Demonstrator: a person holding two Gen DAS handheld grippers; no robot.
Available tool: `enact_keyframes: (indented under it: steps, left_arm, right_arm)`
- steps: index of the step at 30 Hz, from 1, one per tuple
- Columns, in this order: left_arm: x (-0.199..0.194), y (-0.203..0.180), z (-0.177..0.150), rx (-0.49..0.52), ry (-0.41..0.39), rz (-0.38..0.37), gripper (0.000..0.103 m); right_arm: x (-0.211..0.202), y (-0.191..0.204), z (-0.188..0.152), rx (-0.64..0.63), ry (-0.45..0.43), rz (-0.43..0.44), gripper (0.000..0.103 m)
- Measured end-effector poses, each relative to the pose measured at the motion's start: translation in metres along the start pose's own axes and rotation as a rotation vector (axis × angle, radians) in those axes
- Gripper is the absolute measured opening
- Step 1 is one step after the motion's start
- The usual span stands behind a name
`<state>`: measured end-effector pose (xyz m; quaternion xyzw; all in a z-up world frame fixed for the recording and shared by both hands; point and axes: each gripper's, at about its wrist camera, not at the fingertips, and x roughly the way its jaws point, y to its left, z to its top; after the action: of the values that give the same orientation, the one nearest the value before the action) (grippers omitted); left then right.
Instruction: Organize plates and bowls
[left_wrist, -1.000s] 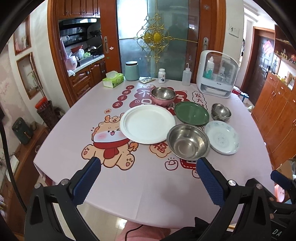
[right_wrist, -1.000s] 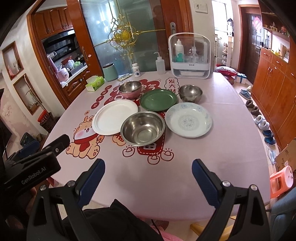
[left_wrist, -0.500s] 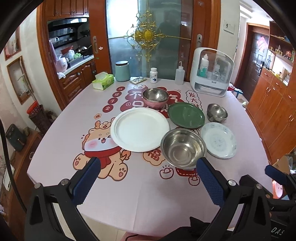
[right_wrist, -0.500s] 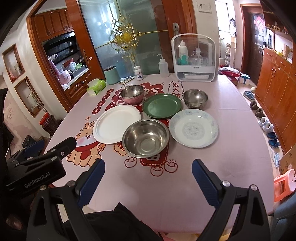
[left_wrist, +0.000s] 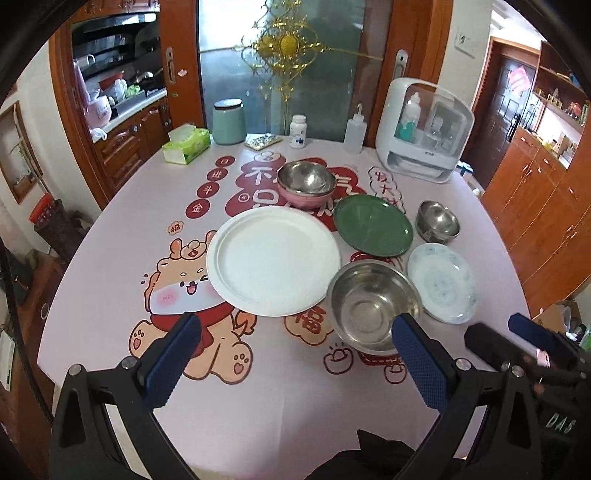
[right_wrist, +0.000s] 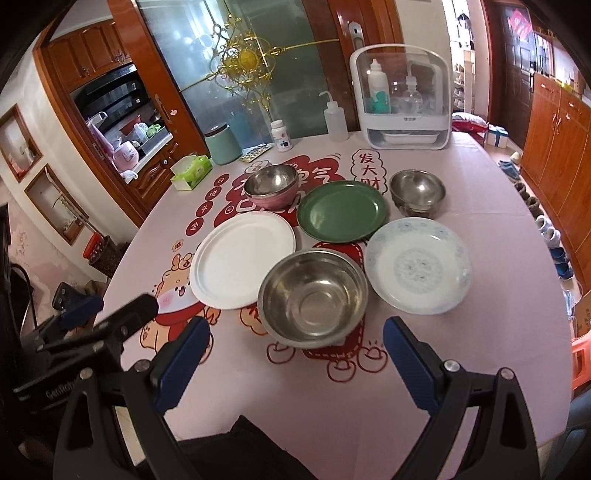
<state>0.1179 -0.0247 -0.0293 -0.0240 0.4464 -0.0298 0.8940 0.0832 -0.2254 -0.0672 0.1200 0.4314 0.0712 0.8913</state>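
Both grippers hang over the near edge of the table (left_wrist: 92, 236) with their blue-padded fingers spread wide and nothing between them. Left gripper (left_wrist: 295, 354) sits above the cartoon dog print on the pink cloth, its right finger (left_wrist: 421, 358) overlapping the near rim of the big steel bowl (left_wrist: 373, 306) in the left wrist view. Right gripper (right_wrist: 295, 354) is centred just short of that same bowl (right_wrist: 314, 295), apart from it.

Left of the big steel bowl lies the white plate (left_wrist: 273, 258), the two rims touching or nearly so. Right of the bowl lies the patterned plate (right_wrist: 419, 264), pale with a faint blue design, just beside it. Behind the bowl is the green plate (right_wrist: 341, 210), near the white plate's far right edge. At the green plate's right stands a small steel bowl (right_wrist: 417, 192); it looks like two nested, though this is hard to tell. At the green plate's far left stands a pink bowl (right_wrist: 271, 199) with a steel bowl (right_wrist: 271, 181) nested inside it.

Along the table's far edge, well apart from the dishes, stand a tissue box (left_wrist: 184, 147), a teal canister (left_wrist: 229, 122), a foil blister pack (left_wrist: 264, 140), a white pill bottle (left_wrist: 298, 131), a squeeze bottle (left_wrist: 354, 133) and a white case (left_wrist: 424, 133) with bottles behind its clear front.

In the right wrist view the left gripper's black body (right_wrist: 92, 332) shows at lower left.
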Motion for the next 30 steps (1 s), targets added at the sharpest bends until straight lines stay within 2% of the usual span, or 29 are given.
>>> enact_keyframes:
  steps: [11, 16, 30]
  left_arm:
    - [0.060, 0.051, 0.039, -0.078, 0.096, 0.038, 0.102]
    - [0.094, 0.075, 0.058, -0.119, 0.129, 0.051, 0.102]
    - [0.178, 0.126, 0.070, -0.213, 0.248, 0.072, 0.102]
  right_arm:
    - [0.058, 0.006, 0.058, 0.009, 0.033, -0.008, 0.095]
    - [0.092, 0.001, 0.078, 0.038, 0.088, 0.017, 0.095]
    - [0.183, -0.018, 0.100, 0.105, 0.240, 0.054, 0.094]
